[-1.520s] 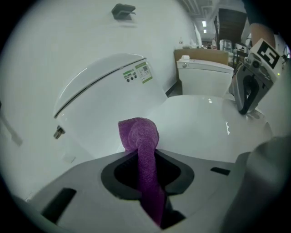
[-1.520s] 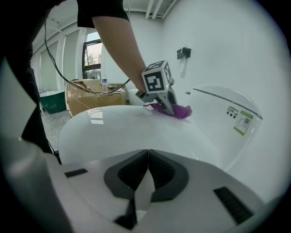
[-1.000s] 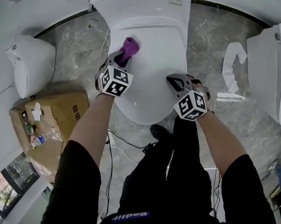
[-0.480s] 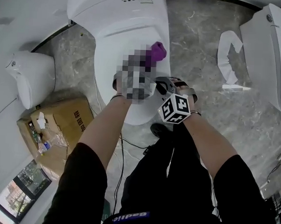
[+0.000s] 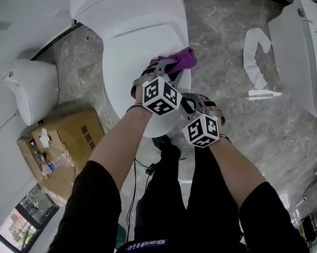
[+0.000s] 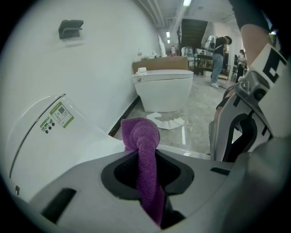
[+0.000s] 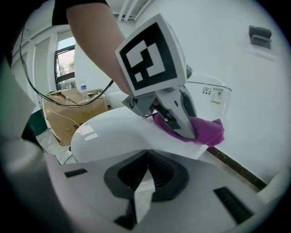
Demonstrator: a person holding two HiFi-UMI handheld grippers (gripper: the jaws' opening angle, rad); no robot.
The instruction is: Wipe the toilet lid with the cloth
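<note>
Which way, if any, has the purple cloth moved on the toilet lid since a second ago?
Yes. Held by the left gripper, the cloth went from the left side of the toilet lid to its right edge, in the head view.

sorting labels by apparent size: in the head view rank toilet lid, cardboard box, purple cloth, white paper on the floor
1. toilet lid
2. cardboard box
3. white paper and purple cloth: they look about alike, and the cloth is bunched up, so I leave them unranked.
</note>
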